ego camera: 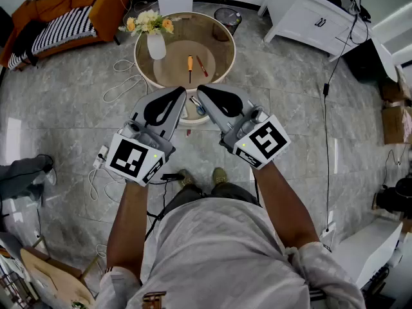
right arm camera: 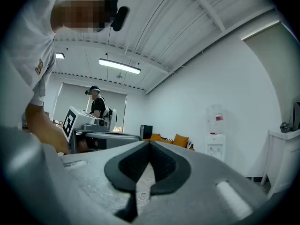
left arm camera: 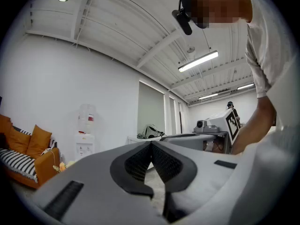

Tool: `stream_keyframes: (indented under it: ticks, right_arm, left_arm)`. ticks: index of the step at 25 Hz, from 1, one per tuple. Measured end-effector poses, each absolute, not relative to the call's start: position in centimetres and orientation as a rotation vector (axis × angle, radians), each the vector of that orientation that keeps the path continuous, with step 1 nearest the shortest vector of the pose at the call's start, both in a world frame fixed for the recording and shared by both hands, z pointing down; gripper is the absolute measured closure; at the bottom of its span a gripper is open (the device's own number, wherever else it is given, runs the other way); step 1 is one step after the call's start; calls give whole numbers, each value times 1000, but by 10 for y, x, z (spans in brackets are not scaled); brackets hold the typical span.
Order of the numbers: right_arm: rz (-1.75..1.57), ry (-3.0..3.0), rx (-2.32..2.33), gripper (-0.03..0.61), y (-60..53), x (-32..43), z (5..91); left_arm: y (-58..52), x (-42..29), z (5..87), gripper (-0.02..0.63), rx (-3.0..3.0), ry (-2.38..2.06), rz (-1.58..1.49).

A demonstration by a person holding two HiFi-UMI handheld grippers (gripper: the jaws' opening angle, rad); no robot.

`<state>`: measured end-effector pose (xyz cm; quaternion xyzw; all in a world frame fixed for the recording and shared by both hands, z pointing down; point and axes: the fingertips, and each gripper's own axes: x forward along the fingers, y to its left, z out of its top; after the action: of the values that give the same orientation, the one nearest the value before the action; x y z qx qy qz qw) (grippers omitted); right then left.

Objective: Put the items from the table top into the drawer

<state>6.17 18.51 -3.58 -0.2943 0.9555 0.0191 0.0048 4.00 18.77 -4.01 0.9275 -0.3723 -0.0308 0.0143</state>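
Note:
A round glass-topped table (ego camera: 222, 34) stands ahead of me. An orange-handled screwdriver (ego camera: 190, 64) and a thin red tool (ego camera: 202, 66) lie near its middle, and a white vase of flowers (ego camera: 156, 44) stands at its left. My left gripper (ego camera: 182, 93) and right gripper (ego camera: 201, 90) are held level side by side at the table's near edge, tips almost touching each other. The left gripper (left arm camera: 151, 143) is shut with nothing between its pads. The right gripper (right arm camera: 150, 144) is likewise shut and empty. No drawer can be made out.
An orange sofa (ego camera: 64, 11) is at the back left, a white cabinet (ego camera: 309, 18) at the back right, and a bin (ego camera: 226, 19) behind the table. Cables (ego camera: 122, 85) lie on the tiled floor left of the table. Another person (right arm camera: 97, 106) stands far off.

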Motion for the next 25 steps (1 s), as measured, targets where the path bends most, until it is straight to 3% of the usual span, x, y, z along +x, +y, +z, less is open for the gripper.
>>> stream_keyframes:
  ticks: [25]
  right_arm:
    - [24,3009,-1236,577,130,45,34]
  left_arm:
    - [139,-9,16,614,2835,-1226,-78]
